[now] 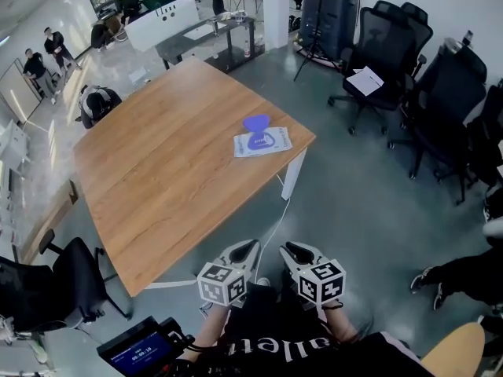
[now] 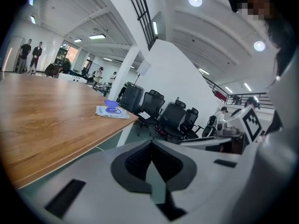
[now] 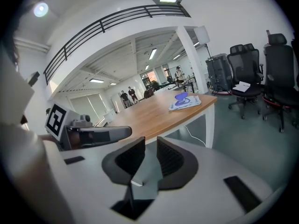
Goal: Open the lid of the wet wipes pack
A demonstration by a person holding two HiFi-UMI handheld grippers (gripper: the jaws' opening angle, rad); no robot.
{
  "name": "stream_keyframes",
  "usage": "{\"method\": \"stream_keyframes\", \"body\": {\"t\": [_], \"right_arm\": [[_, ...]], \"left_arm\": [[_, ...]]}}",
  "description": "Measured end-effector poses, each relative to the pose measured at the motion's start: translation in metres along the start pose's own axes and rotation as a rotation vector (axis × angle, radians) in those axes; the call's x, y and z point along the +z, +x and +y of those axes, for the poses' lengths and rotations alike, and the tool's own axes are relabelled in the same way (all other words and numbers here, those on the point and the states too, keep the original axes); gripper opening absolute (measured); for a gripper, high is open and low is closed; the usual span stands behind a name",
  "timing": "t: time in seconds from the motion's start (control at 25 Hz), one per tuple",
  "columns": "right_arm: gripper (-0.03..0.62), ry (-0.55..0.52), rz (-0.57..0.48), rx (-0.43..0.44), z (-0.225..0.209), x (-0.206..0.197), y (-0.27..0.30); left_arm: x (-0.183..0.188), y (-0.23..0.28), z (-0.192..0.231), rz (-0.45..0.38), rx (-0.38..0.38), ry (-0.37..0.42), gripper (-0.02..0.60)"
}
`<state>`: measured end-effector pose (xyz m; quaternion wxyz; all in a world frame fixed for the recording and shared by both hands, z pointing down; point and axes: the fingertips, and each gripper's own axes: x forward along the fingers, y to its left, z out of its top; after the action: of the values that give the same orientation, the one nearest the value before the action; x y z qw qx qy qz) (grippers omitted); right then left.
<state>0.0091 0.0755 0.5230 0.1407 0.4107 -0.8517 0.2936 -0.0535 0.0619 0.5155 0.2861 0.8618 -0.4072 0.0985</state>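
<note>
My left tool (image 2: 152,147) fills the near foreground, its dark pads (image 2: 136,161) meeting at the tips with nothing between them. Beyond it to the left runs the wooden worktop (image 2: 46,125). The wipes pack (image 2: 112,111) lies near its far right corner, blue on top. Black office chairs (image 2: 173,118) stand to the right of it, and two people (image 2: 31,55) stand far left.

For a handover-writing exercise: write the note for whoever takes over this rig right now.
Left hand-held gripper: shut, empty, held near the body, off the table.
Right hand-held gripper: slightly open, empty, beside the left one.
Wet wipes pack: lies flat near the table's far corner, untouched by either gripper.
Done: its blue lid looks already flipped up.
Left: apparently nothing; check up close.
</note>
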Motion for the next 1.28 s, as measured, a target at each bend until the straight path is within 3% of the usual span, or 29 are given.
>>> {"method": "stream_keyframes", "body": {"t": [0.32, 0.76, 1.0, 1.28], "right_arm": [[0.086, 0.025, -0.023, -0.013, 0.017, -0.014, -0.031], [0.063, -0.024, 0.004, 0.064, 0.012, -0.015, -0.062], [0.048, -0.005, 0.027, 0.079, 0.002, -0.03, -0.079], [0.037, -0.07, 0.063, 0.117, 0.007, -0.041, -0.082]], "left_arm": [[-0.009, -0.011, -0.032, 0.011, -0.064, 0.024, 0.002], [-0.012, -0.021, -0.068, -0.065, 0.017, -0.014, 0.002], [-0.047, -0.026, -0.093, -0.016, 0.057, -0.018, 0.002], [-0.042, -0.028, -0.106, -0.059, 0.073, -0.012, 0.002]]}}
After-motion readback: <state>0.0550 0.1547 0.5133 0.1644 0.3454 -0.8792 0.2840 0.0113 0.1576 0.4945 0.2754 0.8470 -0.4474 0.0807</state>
